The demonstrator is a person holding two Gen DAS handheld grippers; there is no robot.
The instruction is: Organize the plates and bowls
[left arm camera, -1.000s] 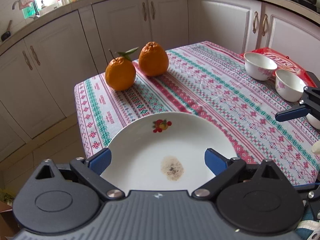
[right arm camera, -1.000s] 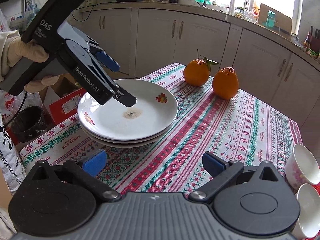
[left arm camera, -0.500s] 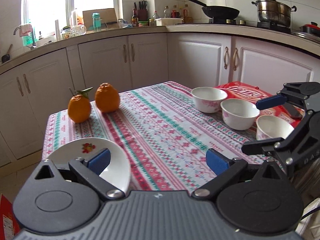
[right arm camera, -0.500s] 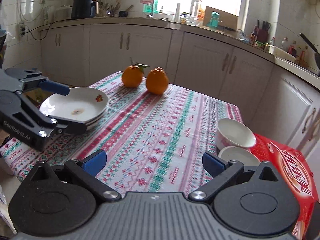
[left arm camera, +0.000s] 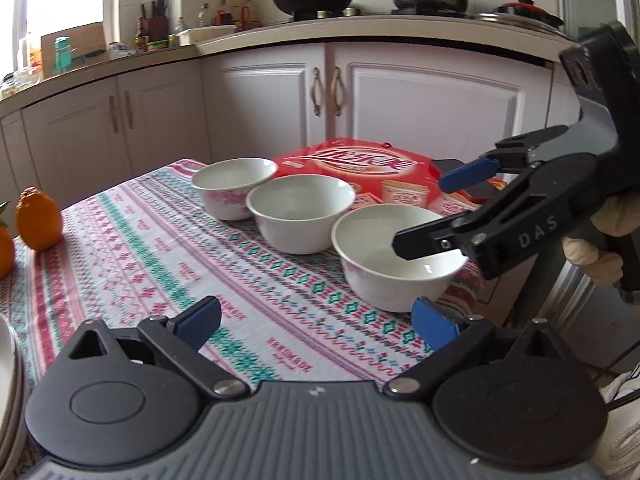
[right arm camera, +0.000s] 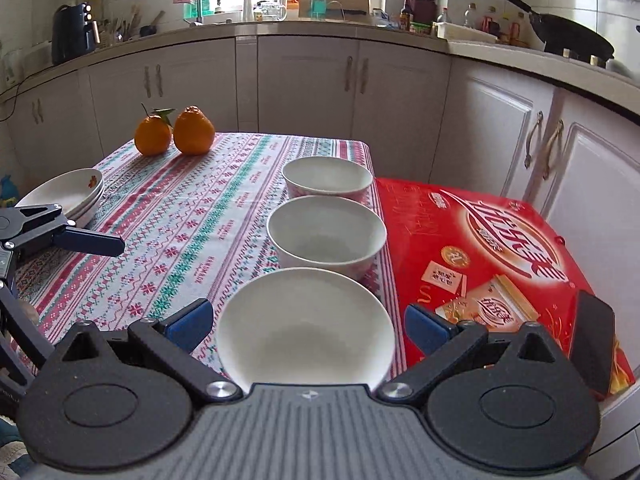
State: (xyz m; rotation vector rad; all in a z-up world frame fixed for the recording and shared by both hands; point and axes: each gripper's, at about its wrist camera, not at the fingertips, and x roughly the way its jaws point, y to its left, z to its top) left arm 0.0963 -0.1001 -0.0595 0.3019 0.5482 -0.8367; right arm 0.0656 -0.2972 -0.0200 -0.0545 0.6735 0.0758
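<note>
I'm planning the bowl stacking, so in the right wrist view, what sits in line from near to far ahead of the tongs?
Nearest plain white bowl → middle white bowl → farthest white bowl with pink flowers.

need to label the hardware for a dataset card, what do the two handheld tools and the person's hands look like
Both are black and dark grey plastic, with a ribbed grey top plate, two round black hubs, silver pivot screws and scissor-like linkage arms ending in blue finger pads. The left tool shows this close up; the right tool, seen side-on, has a pistol-style handle marked "DAS". The hand holding it wears a pale cream glove.
</note>
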